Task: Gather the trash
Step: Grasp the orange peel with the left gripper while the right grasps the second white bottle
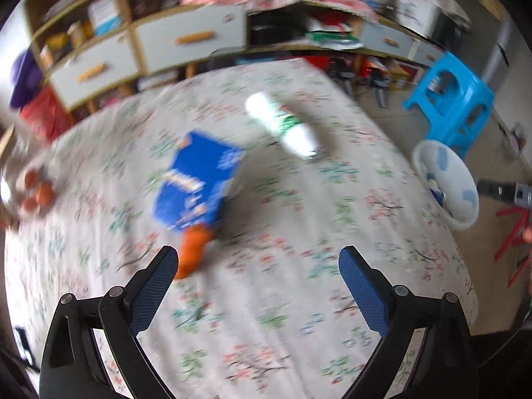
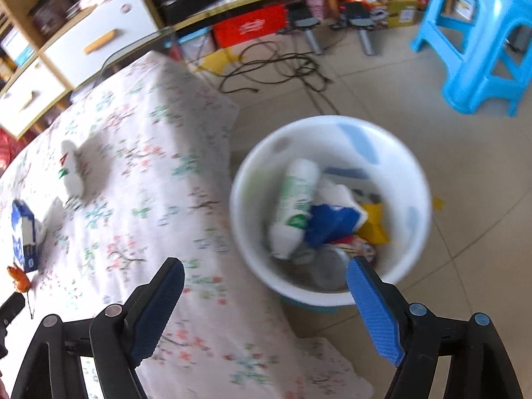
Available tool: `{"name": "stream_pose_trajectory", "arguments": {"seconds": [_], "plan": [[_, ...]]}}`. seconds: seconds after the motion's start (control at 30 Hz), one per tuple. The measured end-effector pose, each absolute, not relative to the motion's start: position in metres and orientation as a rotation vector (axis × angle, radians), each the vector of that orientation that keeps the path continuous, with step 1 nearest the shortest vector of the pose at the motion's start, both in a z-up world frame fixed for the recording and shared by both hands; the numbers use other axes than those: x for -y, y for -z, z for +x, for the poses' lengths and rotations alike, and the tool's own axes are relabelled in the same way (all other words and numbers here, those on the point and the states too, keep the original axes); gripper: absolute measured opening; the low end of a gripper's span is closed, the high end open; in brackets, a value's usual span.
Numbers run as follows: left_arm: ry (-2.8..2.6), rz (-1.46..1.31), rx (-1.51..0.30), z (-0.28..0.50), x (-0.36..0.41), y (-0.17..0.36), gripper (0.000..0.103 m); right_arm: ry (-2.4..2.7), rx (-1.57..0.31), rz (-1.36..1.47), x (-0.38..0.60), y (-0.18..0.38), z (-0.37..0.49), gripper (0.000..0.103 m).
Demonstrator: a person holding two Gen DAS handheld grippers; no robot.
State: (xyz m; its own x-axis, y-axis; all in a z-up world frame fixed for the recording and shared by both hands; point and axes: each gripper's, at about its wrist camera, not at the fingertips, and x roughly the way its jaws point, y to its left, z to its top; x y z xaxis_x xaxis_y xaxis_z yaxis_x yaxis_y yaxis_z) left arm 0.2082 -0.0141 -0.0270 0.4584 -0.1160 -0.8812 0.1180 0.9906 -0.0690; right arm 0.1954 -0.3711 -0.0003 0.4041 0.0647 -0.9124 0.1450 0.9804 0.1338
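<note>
On the floral tablecloth lie a blue carton, an orange scrap at its near end, and a white bottle with a green label farther back. My left gripper hovers open over the cloth, nothing between its fingers, the orange scrap just beside its left fingertip. The white bin stands on the floor beside the table, holding a white-and-green bottle, blue wrapper and other trash. My right gripper is open over the table edge and bin rim, holding nothing. The carton and bottle also show at its left.
A blue plastic stool stands on the tiled floor behind the bin, with cables near it. A plate of round orange fruit sits at the table's left edge. Shelving with drawers runs along the far side.
</note>
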Motion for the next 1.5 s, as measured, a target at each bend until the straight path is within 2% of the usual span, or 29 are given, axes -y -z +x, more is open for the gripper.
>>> {"name": "stream_pose_trajectory", "arguments": {"seconds": [0.27,0.43,0.5,0.57,0.67,0.77,0.8,0.87,1.2,1.5], "plan": [[0.111,-0.211,-1.23,0.223,-0.05,0.053,0.098,0.004,-1.213,0.225,0.32,0.016,0.21,0.086],[0.106,-0.315,-1.236,0.229,-0.069,0.063,0.095,-0.012,-1.219,0.188,0.294,0.019,0.218,0.086],[0.128,-0.34,-1.258,0.232,-0.07,0.069,0.08,-0.012,-1.226,0.181,0.288,0.021,0.22,0.086],[0.151,-0.375,-1.284,0.234,-0.071,0.077,0.073,-0.011,-1.238,0.179,0.282,0.026,0.223,0.086],[0.159,-0.397,-1.313,0.238,-0.071,0.089,0.052,-0.01,-1.25,0.166,0.273,0.031,0.228,0.086],[0.159,-0.387,-1.322,0.24,-0.072,0.091,0.042,-0.007,-1.253,0.145,0.263,0.034,0.234,0.086],[0.163,-0.393,-1.319,0.24,-0.073,0.09,0.034,-0.006,-1.251,0.146,0.261,0.034,0.236,0.086],[0.176,-0.416,-1.309,0.241,-0.075,0.085,0.028,-0.01,-1.244,0.16,0.254,0.033,0.242,0.086],[0.168,-0.437,-1.227,0.231,-0.105,0.055,0.026,-0.061,-1.248,0.186,0.207,0.049,0.279,0.086],[0.127,-0.482,-1.208,0.226,-0.134,0.05,0.026,-0.119,-1.223,0.172,0.176,0.058,0.3,0.086]]}}
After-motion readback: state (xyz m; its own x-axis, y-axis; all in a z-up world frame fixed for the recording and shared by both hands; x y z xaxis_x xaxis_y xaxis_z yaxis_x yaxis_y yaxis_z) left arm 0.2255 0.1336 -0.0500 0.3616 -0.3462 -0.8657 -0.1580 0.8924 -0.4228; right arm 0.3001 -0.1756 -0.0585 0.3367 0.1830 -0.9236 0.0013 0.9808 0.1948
